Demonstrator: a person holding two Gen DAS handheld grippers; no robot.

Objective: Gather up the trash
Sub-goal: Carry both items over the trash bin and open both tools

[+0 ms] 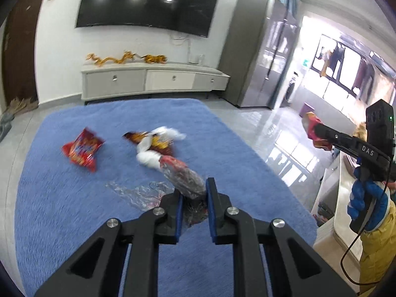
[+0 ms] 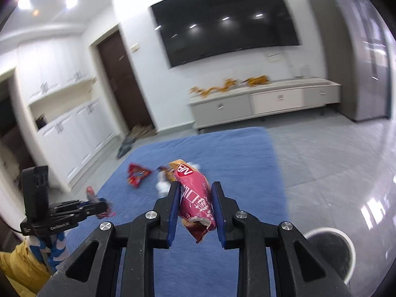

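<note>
Carrying a piece of litter in each tool, a person works over a blue rug [image 1: 61, 198] in a living room, with the pickup step done for two items and the drop-off apparently next. At the left of the rug a red snack bag [image 1: 83, 149] lies flat and untouched; just right of it a brown wrapper [image 1: 158, 143] lies tangled with white tissue [image 1: 148, 158], and nearer the camera a sheet of clear film [image 1: 133, 193] lies on the pile. The left gripper [image 1: 194, 193] has its blue pads pressed together on a clear crumpled wrapper [image 1: 183, 175], which sticks out ahead of the fingers and looks lifted off the rug. Farther right, the right gripper [image 2: 195, 198] pinches a pink snack pack [image 2: 195, 198] across its middle, the torn end hanging below the pads, held in the air above the rug's near edge. At the far right of that wrist view a round white bin [image 2: 329, 232] stands on the grey tile floor [image 2: 321, 160], beside the rug and low in the frame. By the look of it, the next move calls for bringing each load over the bin's mouth and spreading the pads only once the wrapper is above the opening, since light film can cling or drift. Three or more pieces then remain on the rug for further trips.
</note>
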